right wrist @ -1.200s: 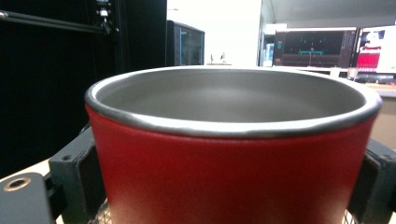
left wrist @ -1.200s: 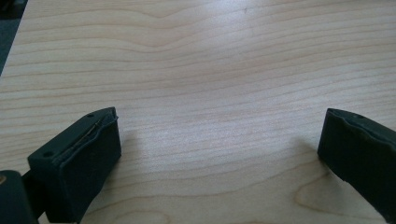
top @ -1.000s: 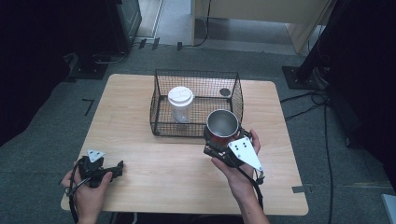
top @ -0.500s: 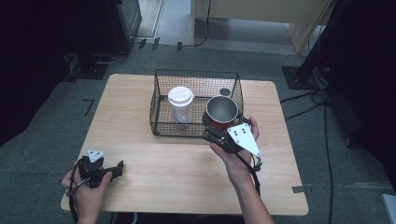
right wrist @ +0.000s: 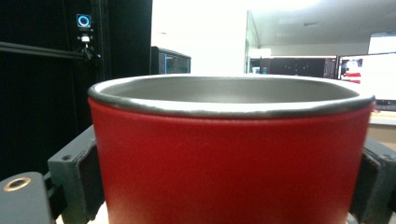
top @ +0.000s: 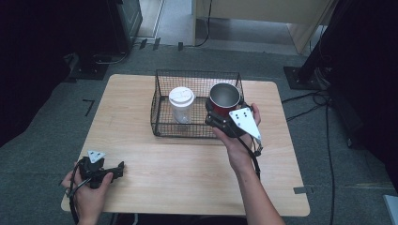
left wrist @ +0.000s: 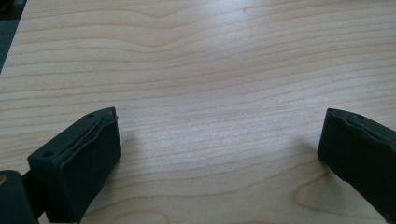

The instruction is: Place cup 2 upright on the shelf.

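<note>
A red cup with a steel inside (top: pixel 224 96) is held upright in the air over the right end of the black wire basket (top: pixel 162 89). My right gripper (top: pixel 220 112) is shut on it, and in the right gripper view the red cup (right wrist: pixel 229 158) stands between both jaws. Inside the basket's left half is a clear cup with a white lid (top: pixel 181 104). My left gripper (top: pixel 110 171) rests low at the table's front left corner, open; in the left gripper view its pads (left wrist: pixel 88 163) stand wide apart over bare wood.
The wooden table (top: pixel 187 183) has free room in front of the basket. Dark cabinets and stands are on the floor behind and to the right, with cables running past the table's right side.
My right gripper has carried the red cup forward and up, from in front of the basket to over its right end. The left gripper has stayed put.
</note>
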Available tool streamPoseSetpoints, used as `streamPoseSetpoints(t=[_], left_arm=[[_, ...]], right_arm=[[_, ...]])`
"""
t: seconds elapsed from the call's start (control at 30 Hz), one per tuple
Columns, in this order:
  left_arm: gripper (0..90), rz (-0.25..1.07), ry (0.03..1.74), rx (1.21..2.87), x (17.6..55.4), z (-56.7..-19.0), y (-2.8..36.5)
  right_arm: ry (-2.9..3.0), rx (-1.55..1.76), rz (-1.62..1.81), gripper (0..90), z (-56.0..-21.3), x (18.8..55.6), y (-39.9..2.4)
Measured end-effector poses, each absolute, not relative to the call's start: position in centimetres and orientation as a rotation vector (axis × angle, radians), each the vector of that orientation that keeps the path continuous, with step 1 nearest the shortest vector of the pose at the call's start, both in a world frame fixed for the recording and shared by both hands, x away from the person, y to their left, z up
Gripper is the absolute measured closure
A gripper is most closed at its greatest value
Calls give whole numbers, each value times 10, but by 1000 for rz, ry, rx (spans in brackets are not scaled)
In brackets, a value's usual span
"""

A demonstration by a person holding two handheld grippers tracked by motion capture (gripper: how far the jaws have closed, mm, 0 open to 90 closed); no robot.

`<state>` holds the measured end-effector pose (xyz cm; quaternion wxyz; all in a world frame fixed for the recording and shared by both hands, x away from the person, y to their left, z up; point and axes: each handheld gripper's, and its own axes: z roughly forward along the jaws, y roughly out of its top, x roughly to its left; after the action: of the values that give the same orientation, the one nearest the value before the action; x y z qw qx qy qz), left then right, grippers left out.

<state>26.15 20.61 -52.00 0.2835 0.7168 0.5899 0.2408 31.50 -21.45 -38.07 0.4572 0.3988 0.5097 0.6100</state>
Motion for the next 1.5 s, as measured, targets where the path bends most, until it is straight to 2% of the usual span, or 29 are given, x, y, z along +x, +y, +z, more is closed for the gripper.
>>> streamPoseSetpoints(t=[0.93,1.5], left_arm=[[0,644,1578,1919,262,-520,206],[0,642,1570,1920,261,-520,206]], right_arm=[[1300,1096,1496,72,-405,399,-218],[1374,1161,1423,72,-421,426,-215]])
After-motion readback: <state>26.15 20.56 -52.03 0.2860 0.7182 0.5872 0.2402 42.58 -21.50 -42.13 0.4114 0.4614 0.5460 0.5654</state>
